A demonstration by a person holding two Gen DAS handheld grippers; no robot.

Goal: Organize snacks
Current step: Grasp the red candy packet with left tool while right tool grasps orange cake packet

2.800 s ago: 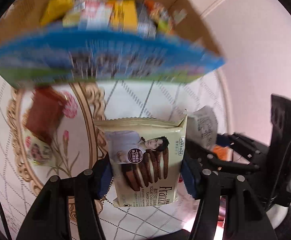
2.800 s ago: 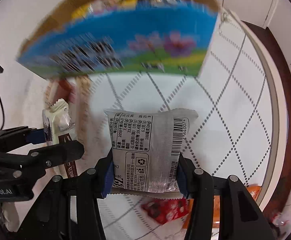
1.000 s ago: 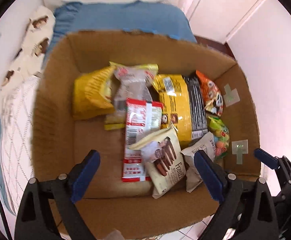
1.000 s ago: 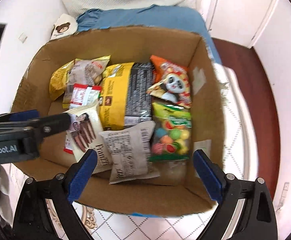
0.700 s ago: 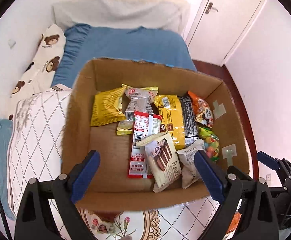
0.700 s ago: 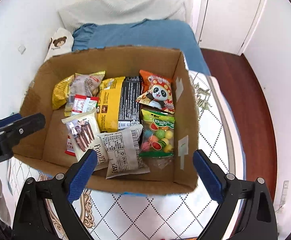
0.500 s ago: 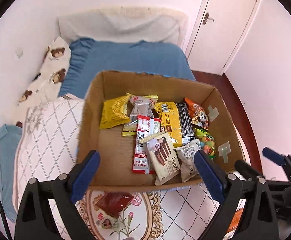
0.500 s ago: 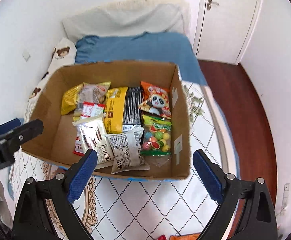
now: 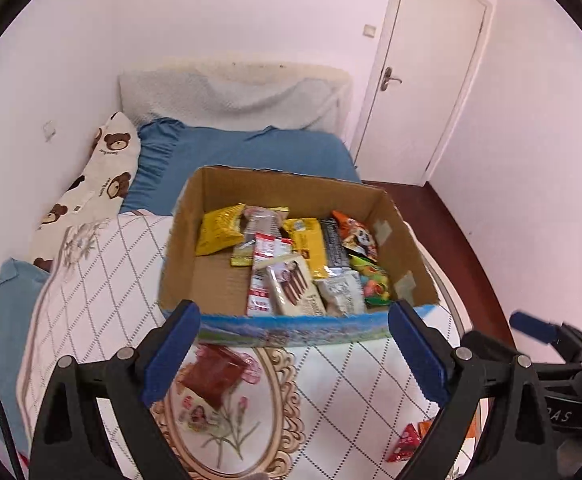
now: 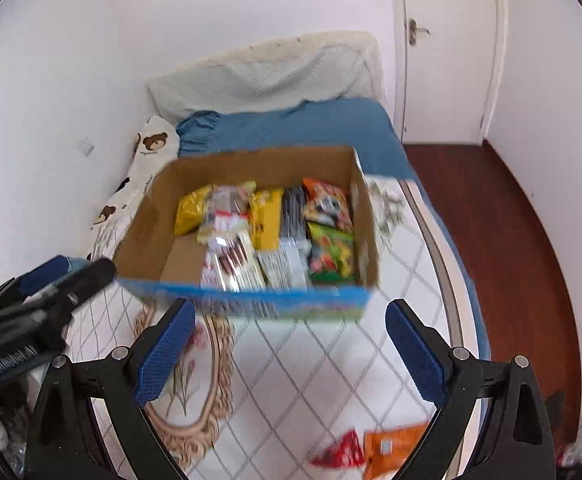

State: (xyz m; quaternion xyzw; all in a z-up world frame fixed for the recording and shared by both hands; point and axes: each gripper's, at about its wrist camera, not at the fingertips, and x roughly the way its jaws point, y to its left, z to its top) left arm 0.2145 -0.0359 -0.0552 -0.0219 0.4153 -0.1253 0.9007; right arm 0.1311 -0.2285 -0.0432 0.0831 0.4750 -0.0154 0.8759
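While your left tool (image 9: 293,354) and right tool (image 10: 289,350) both hang spread wide and empty, the open brown cardboard box with a blue printed front (image 9: 195,224), full of snack packets, sits ahead on the white diamond-quilted bed cover (image 9: 91,264). Only your left view shows the dark red packet (image 9: 213,374) lying in front of the box; only your right view shows the orange packet (image 10: 395,446) near you. Half a second ago the box looked closer; both tools have pulled back.
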